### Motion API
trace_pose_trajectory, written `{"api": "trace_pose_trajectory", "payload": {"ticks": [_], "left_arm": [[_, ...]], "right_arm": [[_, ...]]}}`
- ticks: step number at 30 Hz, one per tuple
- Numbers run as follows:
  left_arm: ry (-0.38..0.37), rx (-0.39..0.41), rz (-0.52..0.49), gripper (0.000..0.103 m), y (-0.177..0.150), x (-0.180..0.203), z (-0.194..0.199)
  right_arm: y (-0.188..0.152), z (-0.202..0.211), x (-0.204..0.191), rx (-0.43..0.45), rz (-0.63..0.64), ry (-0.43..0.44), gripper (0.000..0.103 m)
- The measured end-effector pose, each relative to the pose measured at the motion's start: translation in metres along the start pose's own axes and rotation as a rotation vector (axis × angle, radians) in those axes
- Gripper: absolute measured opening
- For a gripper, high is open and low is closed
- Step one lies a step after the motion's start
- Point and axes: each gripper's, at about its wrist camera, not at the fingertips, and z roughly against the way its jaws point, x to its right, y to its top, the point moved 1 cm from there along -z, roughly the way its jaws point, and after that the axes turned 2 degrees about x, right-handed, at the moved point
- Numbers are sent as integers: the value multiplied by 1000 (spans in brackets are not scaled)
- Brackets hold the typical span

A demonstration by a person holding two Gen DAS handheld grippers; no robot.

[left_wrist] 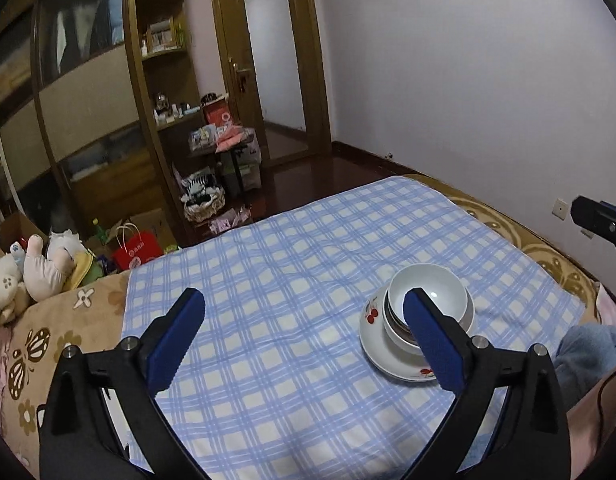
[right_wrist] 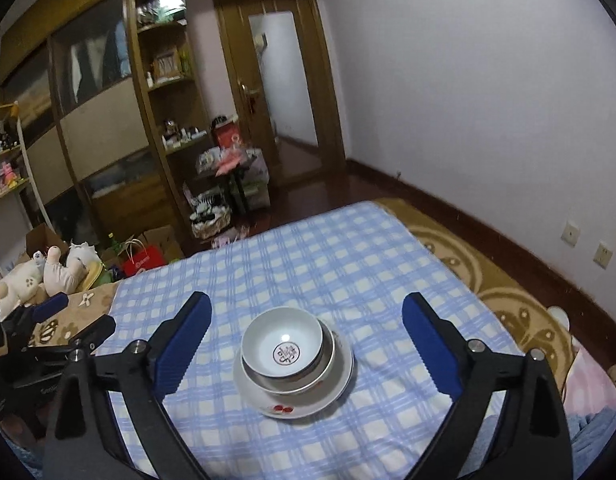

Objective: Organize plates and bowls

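So both grippers are spread wide with nothing in them: the left gripper (left_wrist: 304,304) and the right gripper (right_wrist: 307,307) each hang over the blue checked cloth (left_wrist: 268,280) on the bed. The stack sits on that cloth, a white bowl (right_wrist: 282,340) nested in a second bowl (right_wrist: 308,380) on a cherry-print plate (right_wrist: 292,406). From the right wrist view it's just beyond and between the blue fingers (right_wrist: 184,344), while in the left view it's partly behind the right-hand finger, not touching.

blue checked cloth (right_wrist: 308,264), plush toys (left_wrist: 32,268), wardrobe (right_wrist: 88,128)
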Motion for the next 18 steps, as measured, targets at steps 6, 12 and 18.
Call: {"api": "trace_pose_trajectory", "payload": {"ticks": [6, 12, 18], "left_arm": [[54, 38, 47, 98, -13, -6, 0], [75, 55, 77, 98, -22, -17, 0], [106, 50, 66, 98, -35, -18, -4]], "right_arm": [[-13, -2, 1, 54, -15, -20, 103], [-22, -15, -8, 64, 59, -94, 103], [-30, -30, -14, 17, 108, -106, 103]]}}
